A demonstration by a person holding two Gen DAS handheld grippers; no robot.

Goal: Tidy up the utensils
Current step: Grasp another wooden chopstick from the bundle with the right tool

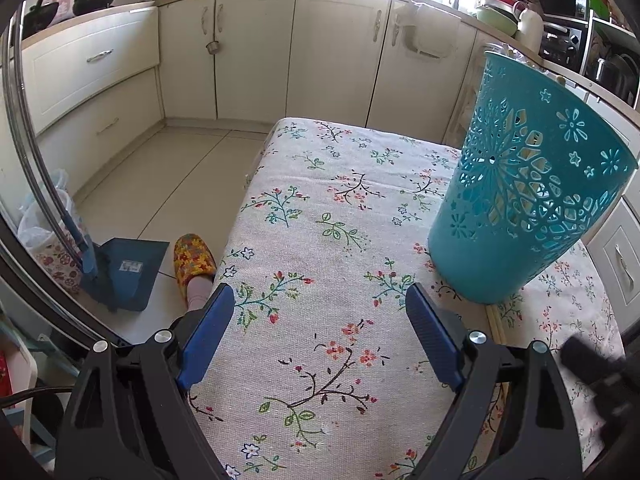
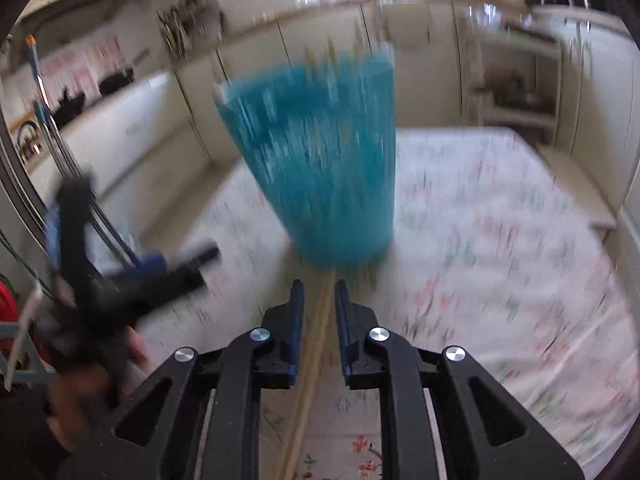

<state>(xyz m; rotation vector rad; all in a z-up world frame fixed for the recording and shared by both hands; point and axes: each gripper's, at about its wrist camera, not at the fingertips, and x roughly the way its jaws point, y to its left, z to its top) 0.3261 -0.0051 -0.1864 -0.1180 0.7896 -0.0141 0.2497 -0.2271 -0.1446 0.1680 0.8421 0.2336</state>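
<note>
one teal perforated basket (image 1: 532, 184) stands upright on the floral tablecloth (image 1: 320, 240); left gripper (image 1: 320, 300) jaws wide apart, empty; right gripper (image 2: 319, 292) jaws slightly parted, nothing visibly clamped; utensils inside the basket too blurred to count; one yellow slipper (image 1: 195, 256); one blue dustpan (image 1: 128, 272).

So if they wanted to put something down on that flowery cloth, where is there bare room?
Most of the floral tablecloth is bare: the wide stretch from the teal basket across to the floor-side edge, and the near part under the left gripper. The tight spot is the basket's corner, where the right gripper is closing in.
</note>
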